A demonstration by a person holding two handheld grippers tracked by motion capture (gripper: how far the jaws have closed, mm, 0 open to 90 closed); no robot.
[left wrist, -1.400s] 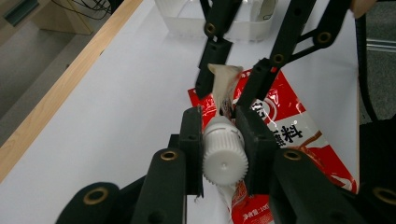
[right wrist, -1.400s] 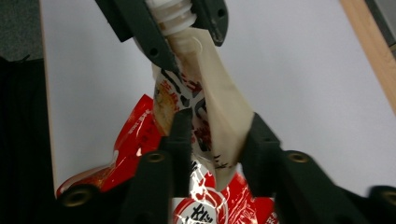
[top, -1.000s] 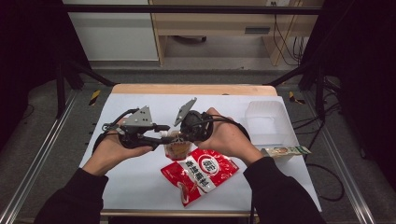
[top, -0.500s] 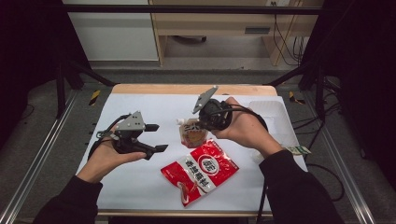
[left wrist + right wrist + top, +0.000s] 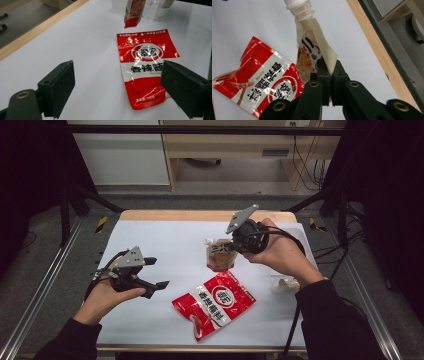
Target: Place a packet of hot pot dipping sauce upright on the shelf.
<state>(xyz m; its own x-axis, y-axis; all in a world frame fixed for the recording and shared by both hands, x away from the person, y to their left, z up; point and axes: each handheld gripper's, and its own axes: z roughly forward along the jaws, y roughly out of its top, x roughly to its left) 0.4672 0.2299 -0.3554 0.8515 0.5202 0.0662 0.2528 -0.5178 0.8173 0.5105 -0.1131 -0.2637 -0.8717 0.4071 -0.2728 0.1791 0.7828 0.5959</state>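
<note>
A small beige spouted pouch (image 5: 220, 256) hangs above the white table top (image 5: 165, 240), with my right gripper (image 5: 235, 242) shut on its upper edge. In the right gripper view the two jaws (image 5: 329, 68) pinch the pouch's side seam (image 5: 308, 55), and its white spout (image 5: 298, 8) points away. A red snack bag (image 5: 215, 302) lies flat near the front of the table. My left gripper (image 5: 156, 272) hovers at the left, its jaws having just been opening, with nothing between them. In the left gripper view the wide-apart gripper (image 5: 118, 75) frames the red bag (image 5: 143, 67) and the hanging pouch (image 5: 133, 12).
A clear plastic container (image 5: 285, 282) sits at the right, partly behind the right forearm, and appears as a clear container (image 5: 155, 10) behind the pouch. The table's wooden far edge (image 5: 200, 215) and metal frame rails (image 5: 45, 285) border the work area.
Both grippers were together at the pouch. The left one let go, opened and moved left and down. The right one carried the pouch back and to the right.
</note>
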